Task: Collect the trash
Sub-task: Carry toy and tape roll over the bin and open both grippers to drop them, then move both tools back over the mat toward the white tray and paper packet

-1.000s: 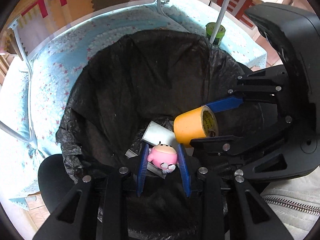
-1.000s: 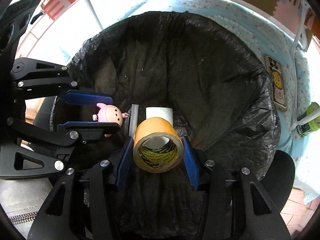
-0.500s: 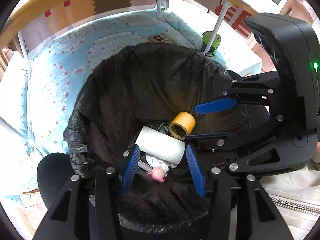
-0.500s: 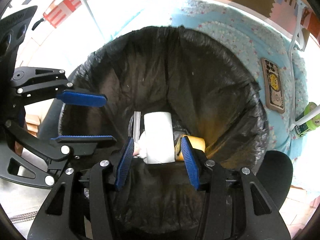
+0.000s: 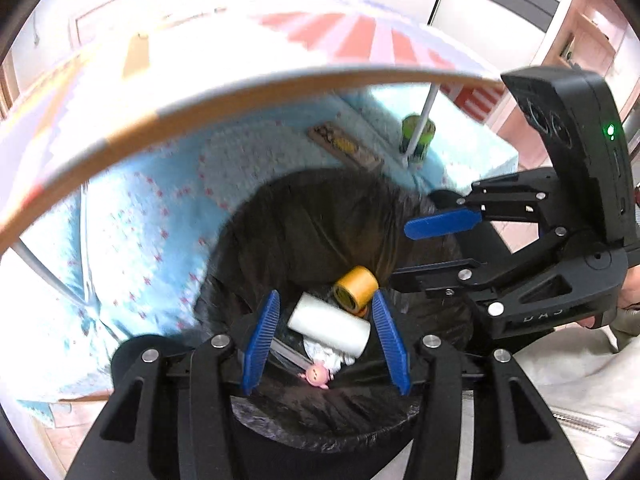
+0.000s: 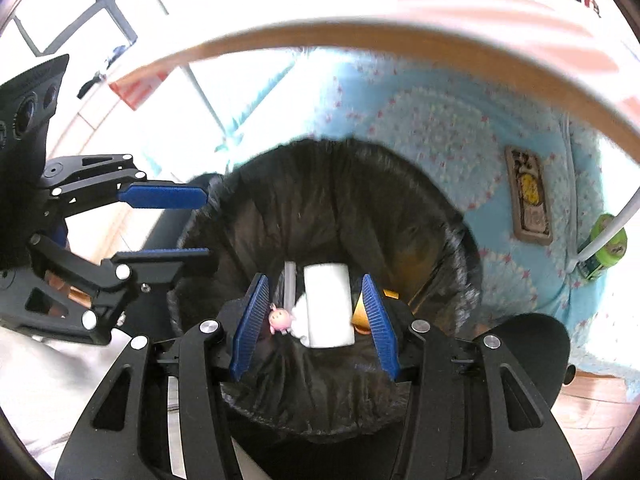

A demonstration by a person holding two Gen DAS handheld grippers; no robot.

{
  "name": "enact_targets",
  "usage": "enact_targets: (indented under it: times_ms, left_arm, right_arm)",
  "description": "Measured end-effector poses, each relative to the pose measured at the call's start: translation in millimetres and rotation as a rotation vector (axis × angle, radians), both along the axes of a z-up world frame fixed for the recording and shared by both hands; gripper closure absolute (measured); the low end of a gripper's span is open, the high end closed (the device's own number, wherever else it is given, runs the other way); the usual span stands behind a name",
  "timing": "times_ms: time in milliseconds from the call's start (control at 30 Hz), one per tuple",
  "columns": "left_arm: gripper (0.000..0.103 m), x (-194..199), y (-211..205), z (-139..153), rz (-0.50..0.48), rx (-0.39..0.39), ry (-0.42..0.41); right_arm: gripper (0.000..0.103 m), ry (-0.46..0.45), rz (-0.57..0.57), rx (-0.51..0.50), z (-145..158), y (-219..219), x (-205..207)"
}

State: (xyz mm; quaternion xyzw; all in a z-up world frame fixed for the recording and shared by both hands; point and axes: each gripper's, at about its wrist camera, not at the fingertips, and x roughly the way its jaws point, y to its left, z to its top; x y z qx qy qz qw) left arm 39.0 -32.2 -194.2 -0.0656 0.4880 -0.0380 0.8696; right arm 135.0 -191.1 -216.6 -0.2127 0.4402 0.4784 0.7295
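Observation:
A bin lined with a black bag (image 5: 320, 216) (image 6: 332, 200) sits below both grippers. At its bottom lie an orange tape roll (image 5: 356, 289) (image 6: 390, 294), a white roll (image 5: 329, 325) (image 6: 328, 308), crumpled tissue and a pink pig toy (image 5: 318, 374) (image 6: 280, 319). My left gripper (image 5: 326, 344) is open and empty above the bin; it also shows in the right wrist view (image 6: 168, 224). My right gripper (image 6: 316, 322) is open and empty above the bin; it also shows in the left wrist view (image 5: 436, 248).
The bin stands on a light blue floral mat (image 5: 152, 216) (image 6: 440, 120). On the mat lie a flat brown packet (image 5: 344, 146) (image 6: 528, 196) and a green can (image 5: 418, 138) (image 6: 604, 246) by a white table leg. A table edge (image 5: 240, 92) arcs overhead.
Both grippers opened: the tape roll and the pink toy dropped into the bin. Both grippers have since risen away from the bin, which now looks smaller.

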Motion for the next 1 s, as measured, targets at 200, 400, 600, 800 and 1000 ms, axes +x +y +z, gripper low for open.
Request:
enact_targets:
  times_ms: [200, 400, 600, 800, 1000]
  left_arm:
    - [0.056, -2, 10, 40, 0.006, 0.025, -0.098]
    - [0.056, 0, 22, 74, 0.011, 0.055, -0.182]
    - [0.056, 11, 40, 94, 0.04, 0.079, -0.229]
    - [0.056, 31, 68, 109, 0.102, 0.112, -0.259]
    - [0.056, 55, 93, 120, 0.126, 0.14, -0.278]
  right_arm:
    - [0.054, -0.039, 0.0, 0.067, 34, -4, 0]
    - [0.054, -0.079, -0.001, 0.112, 60, -7, 5]
    - [0.054, -0.121, -0.003, 0.158, 84, -7, 15]
    - [0.054, -0.165, 0.002, 0.189, 107, -1, 26]
    - [0.054, -0.201, -0.002, 0.214, 127, 11, 40]
